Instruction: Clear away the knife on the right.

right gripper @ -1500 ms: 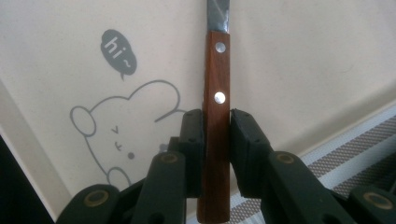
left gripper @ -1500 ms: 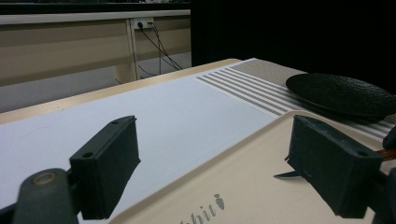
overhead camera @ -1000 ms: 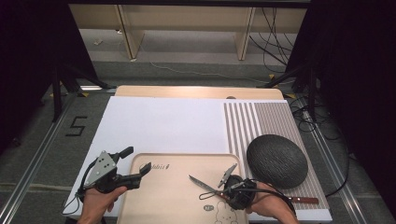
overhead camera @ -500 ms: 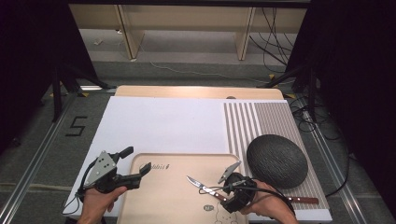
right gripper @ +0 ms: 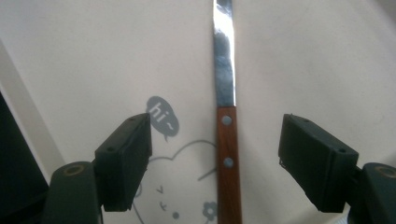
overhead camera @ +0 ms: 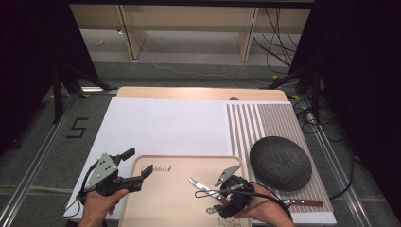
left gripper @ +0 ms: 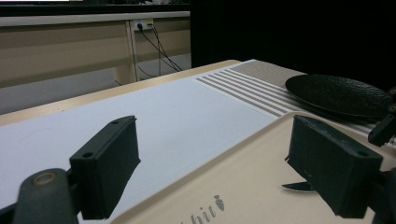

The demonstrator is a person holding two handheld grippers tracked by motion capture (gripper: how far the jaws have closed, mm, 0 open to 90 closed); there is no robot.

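the left gripper [overhead camera: 135,166] sits at the near left of the table, held over the left edge of the beige tray [overhead camera: 163,208]. its jaws stand wide apart with nothing between them; in the left gripper view they frame bare tray and the white mat [left gripper: 154,116] beyond it.

moving right, the tray lies at the near edge, partly over the white mat. on it rests a knife [overhead camera: 204,187], its blade pointing up-left and its wooden handle running back under the right gripper [overhead camera: 222,195]. the right gripper view shows the knife [right gripper: 226,121] lying flat on the tray between the two black jaws, clear of both pads, with the riveted handle near the camera and the steel blade stretching away beside a printed "hi~" bubble [right gripper: 162,116]. these jaws have just been opening, and they grip nothing now.

further right, a dark round plate [overhead camera: 280,162] lies on the striped mat [overhead camera: 265,123], just beside the tray. a second wooden-handled knife [overhead camera: 302,203] lies on the mat near the plate, by the person's right hand.
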